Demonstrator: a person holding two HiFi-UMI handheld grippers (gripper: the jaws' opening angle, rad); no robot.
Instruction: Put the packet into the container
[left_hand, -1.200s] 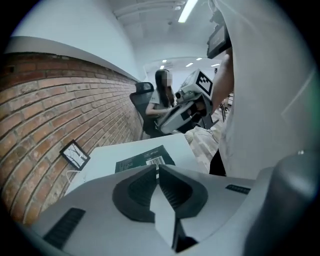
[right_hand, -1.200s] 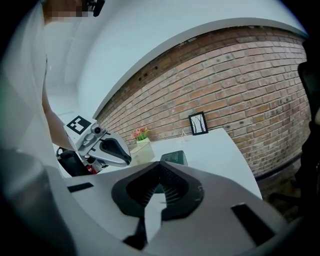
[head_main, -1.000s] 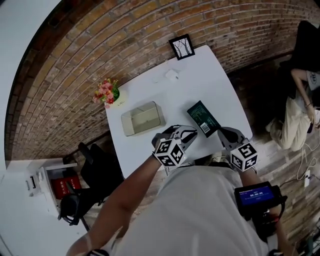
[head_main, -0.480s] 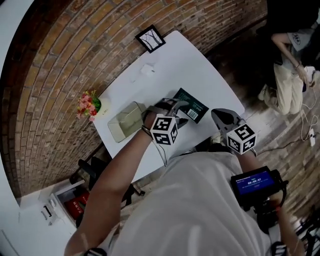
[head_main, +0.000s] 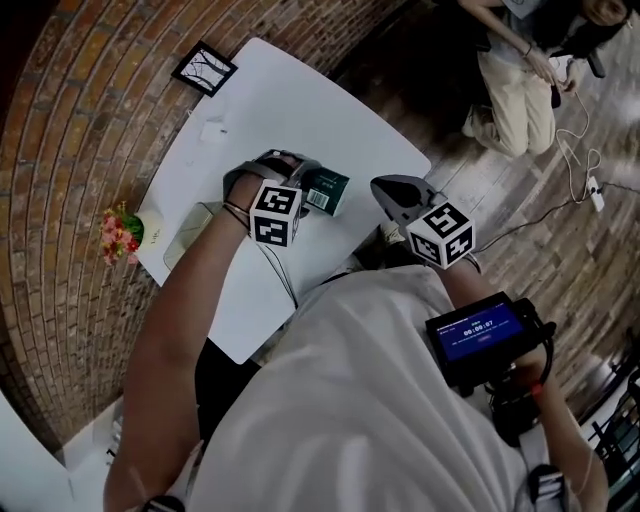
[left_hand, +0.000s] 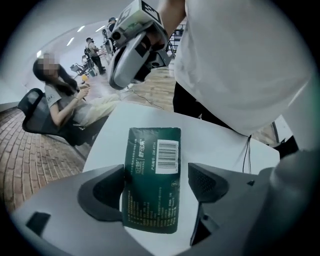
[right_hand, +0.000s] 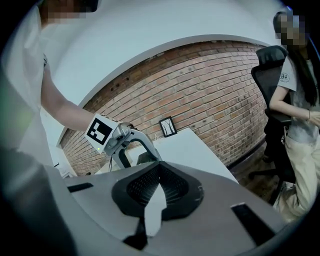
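Observation:
A dark green packet with a white barcode label lies flat on the white table. My left gripper hangs over the packet with its jaws opening wide. The packet sits between them: the left pad is at its edge, the right pad stands clear. In the head view that gripper covers the packet's left end. The pale shallow container lies to the left, mostly hidden behind my left arm. My right gripper is shut and empty, off the table's near edge.
A small flower pot stands by the container at the table's edge. A framed picture and a small white object sit at the far end. A person sits on the floor beyond the table.
My left gripper has reached from the table's near edge onto the packet and its jaws have spread round it. The head view has swung, so the table now sits higher and further left.

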